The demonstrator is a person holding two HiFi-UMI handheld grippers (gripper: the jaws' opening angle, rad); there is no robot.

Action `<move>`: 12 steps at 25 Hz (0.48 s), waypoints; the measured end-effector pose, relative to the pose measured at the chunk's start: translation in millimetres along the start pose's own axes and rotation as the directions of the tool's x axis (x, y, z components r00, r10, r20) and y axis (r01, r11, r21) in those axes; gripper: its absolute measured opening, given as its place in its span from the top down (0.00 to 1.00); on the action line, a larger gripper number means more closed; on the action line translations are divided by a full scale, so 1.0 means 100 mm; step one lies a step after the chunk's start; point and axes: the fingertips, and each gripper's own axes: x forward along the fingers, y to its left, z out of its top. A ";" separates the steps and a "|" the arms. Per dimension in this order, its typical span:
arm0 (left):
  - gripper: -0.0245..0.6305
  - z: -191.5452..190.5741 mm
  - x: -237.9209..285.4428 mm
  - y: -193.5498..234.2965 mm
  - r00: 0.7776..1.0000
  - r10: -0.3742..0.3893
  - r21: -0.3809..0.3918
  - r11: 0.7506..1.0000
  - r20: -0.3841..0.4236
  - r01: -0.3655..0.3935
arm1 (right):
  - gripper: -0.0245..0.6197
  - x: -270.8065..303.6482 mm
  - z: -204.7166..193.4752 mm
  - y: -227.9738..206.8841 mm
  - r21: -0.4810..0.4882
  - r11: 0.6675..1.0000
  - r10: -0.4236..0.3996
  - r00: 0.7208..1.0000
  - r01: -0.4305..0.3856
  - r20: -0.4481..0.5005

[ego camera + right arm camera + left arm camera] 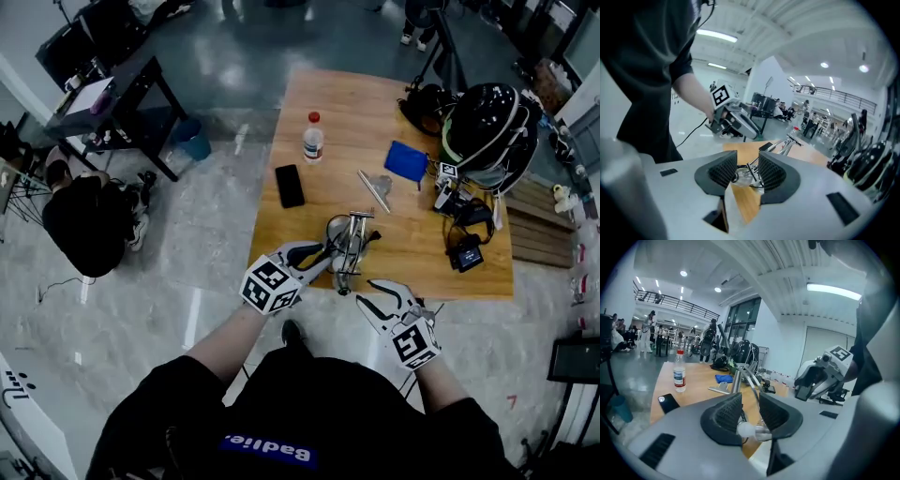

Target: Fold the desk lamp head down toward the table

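Water bottle [313,137], phone [290,186], blue cloth [406,160], helmet [492,122] on table [375,103].

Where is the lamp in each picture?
Head view: lamp in the middle, at the near edge of the table.
Left gripper view: lamp in the middle.
Right gripper view: lamp just right of the middle.
Shared landmark: the wooden table under it.

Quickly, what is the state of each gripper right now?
Left gripper: open, holding nothing.
Right gripper: open, holding nothing.
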 end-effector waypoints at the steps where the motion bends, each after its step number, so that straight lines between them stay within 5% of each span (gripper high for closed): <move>1: 0.78 0.01 -0.06 -0.14 1.000 0.013 -0.006 1.000 0.004 -0.013 | 0.74 -0.08 -0.02 0.02 0.080 0.997 -0.001 1.000 -0.002 0.031; 7: 0.78 0.22 -0.32 -1.14 0.987 0.113 -0.081 0.991 0.114 -0.104 | 0.74 -0.77 -0.09 0.16 0.311 0.940 0.074 0.972 -0.143 0.222; 12: 0.81 0.59 -0.58 -2.07 0.974 0.090 -0.008 0.996 0.206 -0.091 | 0.85 -1.49 0.26 0.32 0.400 0.871 0.110 0.907 -0.285 0.407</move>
